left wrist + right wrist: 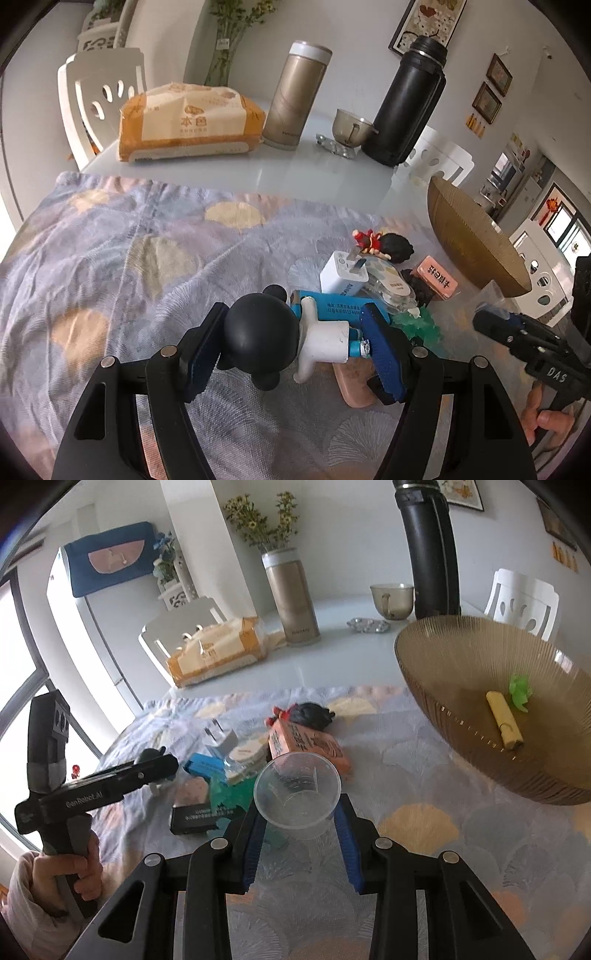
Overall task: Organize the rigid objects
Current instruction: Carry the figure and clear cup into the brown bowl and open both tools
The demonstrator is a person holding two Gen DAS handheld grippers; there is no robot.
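My left gripper point(291, 332) is shut on a toy figure point(266, 336) with a round black head and white body, held sideways just above the patterned cloth point(147, 258). Behind it lies a pile: a blue box point(332, 306), a white charger point(341, 277), an orange box point(437, 278), a red-and-black figurine point(384, 245) and a green piece point(419, 325). My right gripper point(299, 812) is shut on a clear plastic cup point(297, 786), mouth facing the camera, in front of the same pile. The brown ribbed bowl point(461, 657) at right holds a yellow cylinder point(504, 720) and a green toy point(520, 692).
At the table's back stand a tissue pack point(188, 122), a gold flask point(295, 96), a glass mug point(351, 125) and a black flask point(410, 103). White chairs point(96, 96) ring the table. A black flat box point(195, 818) and a pink item point(354, 387) lie near the pile.
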